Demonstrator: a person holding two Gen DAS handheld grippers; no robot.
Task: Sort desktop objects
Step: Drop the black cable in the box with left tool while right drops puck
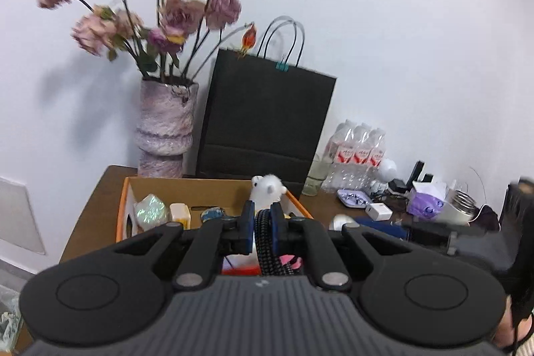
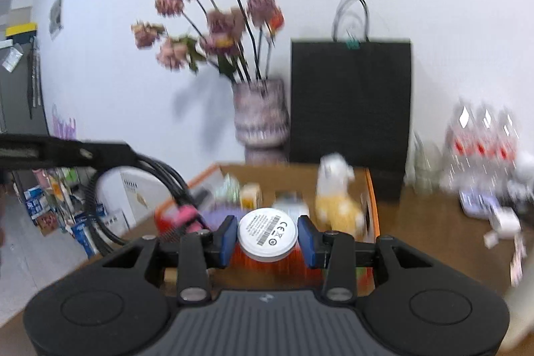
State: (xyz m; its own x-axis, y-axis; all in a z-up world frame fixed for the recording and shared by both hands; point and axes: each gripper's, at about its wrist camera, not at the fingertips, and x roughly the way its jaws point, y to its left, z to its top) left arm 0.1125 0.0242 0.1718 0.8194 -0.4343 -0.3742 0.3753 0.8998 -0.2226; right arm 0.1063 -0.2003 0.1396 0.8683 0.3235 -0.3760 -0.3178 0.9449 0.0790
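My left gripper is shut on a black braided cable, held above the near end of the open cardboard box. The same cable hangs from that gripper at the left of the right wrist view. My right gripper is shut on a white round puck with a printed label, held over the near edge of the box. In the box are a white and yellow plush toy, a small yellow carton and a shiny wrapped item.
A vase of dried pink flowers and a black paper bag stand behind the box. Right of it are water bottles, a white charger, a white mouse, a purple mask pack and other clutter on the brown table.
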